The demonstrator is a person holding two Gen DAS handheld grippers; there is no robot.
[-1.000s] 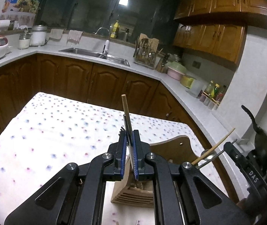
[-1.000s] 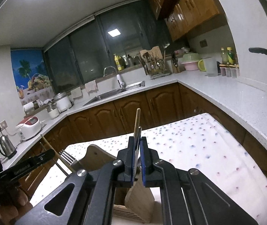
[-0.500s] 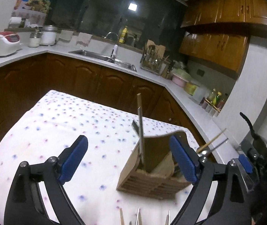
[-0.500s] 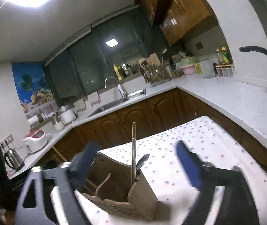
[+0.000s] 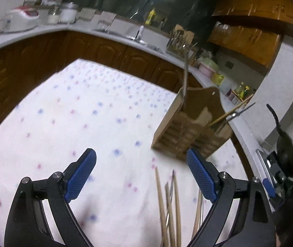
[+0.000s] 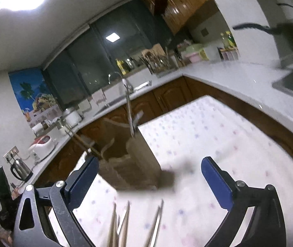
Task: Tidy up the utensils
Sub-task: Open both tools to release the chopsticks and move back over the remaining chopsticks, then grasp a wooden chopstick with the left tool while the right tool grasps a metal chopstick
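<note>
A: On the dotted tablecloth (image 5: pixel 68 111) stands the wooden utensil holder (image 5: pixel 189 131), and the left gripper (image 5: pixel 141 175) sits in front of it, to its left. Its fingers are spread wide with nothing between the blue pads (image 5: pixel 80 175). They have just been opening.

B: The right gripper (image 6: pixel 149 182) is the same: jaws far apart, just been opening, empty. The holder (image 6: pixel 134 164) is blurred and dark in that view.

A: The left view gives what the right does not: the holder's slatted front, a chopstick (image 5: pixel 231 111) and a metal handle (image 5: pixel 242 111) leaning out of its right side (the right view shows them only as a smear), and a black pan (image 5: pixel 288 152) to the holder's right.

B: The right view alone shows a kettle (image 6: pixel 20 167) on the counter (image 6: pixel 239 76) left of the holder, and a tall handle (image 6: pixel 128 107) upright in its near compartment.

A: Loose chopsticks (image 5: pixel 167 210) lie on the cloth in front of the holder, pale wood, fanned out.

B: The right view has them too (image 6: pixel 123 224), blurred.
</note>
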